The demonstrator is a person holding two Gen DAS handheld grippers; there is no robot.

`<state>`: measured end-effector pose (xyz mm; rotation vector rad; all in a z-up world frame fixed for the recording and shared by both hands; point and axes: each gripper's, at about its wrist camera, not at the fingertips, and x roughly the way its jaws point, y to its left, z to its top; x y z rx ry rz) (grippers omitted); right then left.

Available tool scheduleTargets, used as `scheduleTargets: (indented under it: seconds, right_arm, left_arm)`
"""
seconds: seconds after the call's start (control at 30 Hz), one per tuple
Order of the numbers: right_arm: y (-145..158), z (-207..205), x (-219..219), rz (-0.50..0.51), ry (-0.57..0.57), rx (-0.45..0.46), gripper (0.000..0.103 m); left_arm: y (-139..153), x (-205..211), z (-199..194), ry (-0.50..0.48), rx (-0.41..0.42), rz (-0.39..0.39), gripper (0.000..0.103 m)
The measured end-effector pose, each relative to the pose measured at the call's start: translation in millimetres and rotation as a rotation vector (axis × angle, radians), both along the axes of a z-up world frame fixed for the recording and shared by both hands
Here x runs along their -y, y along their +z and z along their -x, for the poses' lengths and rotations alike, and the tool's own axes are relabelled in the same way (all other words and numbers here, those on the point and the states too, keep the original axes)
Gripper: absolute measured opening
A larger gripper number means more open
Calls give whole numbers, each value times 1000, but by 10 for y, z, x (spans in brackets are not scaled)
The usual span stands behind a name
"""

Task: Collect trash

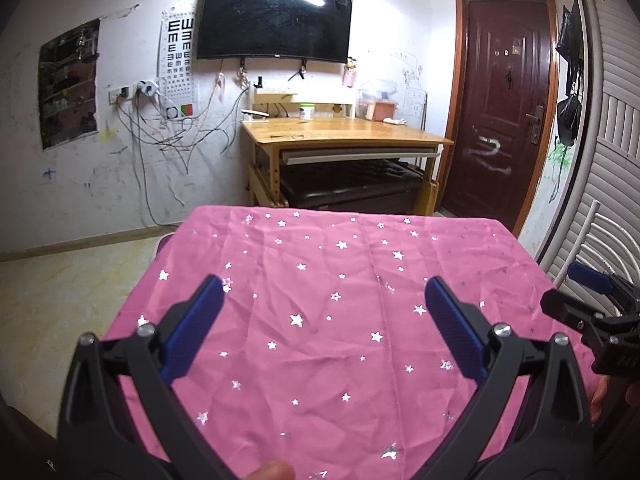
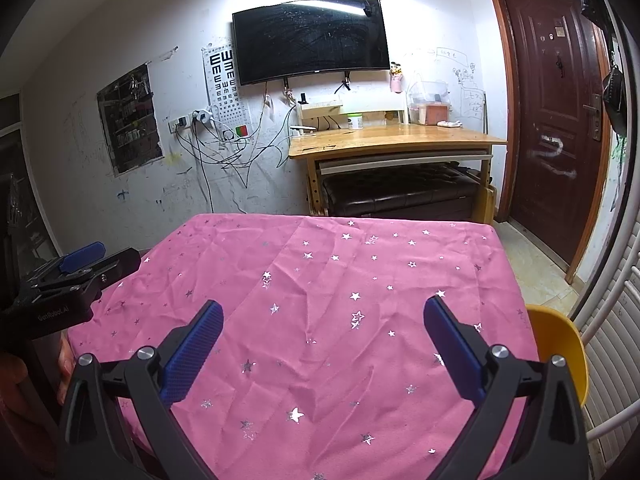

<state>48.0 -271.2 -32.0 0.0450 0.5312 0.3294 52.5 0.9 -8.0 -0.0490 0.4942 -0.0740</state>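
Note:
A pink cloth with silver stars point(image 1: 320, 320) point(image 2: 320, 300) covers the table in front of me. No trash shows on it in either view. My left gripper point(image 1: 324, 292) hangs open over the near part of the cloth, nothing between its blue pads. My right gripper point(image 2: 323, 314) is open too, also over the cloth and holding nothing. The right gripper shows at the right edge of the left wrist view point(image 1: 592, 300). The left gripper shows at the left edge of the right wrist view point(image 2: 80, 276).
Past the table stands a wooden desk point(image 1: 344, 132) point(image 2: 396, 140) with a dark bench under it, below a wall television point(image 1: 276, 20). A brown door point(image 1: 500, 96) is at the right. A yellow chair point(image 2: 560, 344) sits at the table's right edge.

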Motion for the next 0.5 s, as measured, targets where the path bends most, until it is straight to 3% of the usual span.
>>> scheduleTargets:
  seconds: [0.5]
  right_arm:
    - [-11,-9,4,3,5,-4,94]
  left_arm:
    - [-27,22,15,20,-20,-50,96]
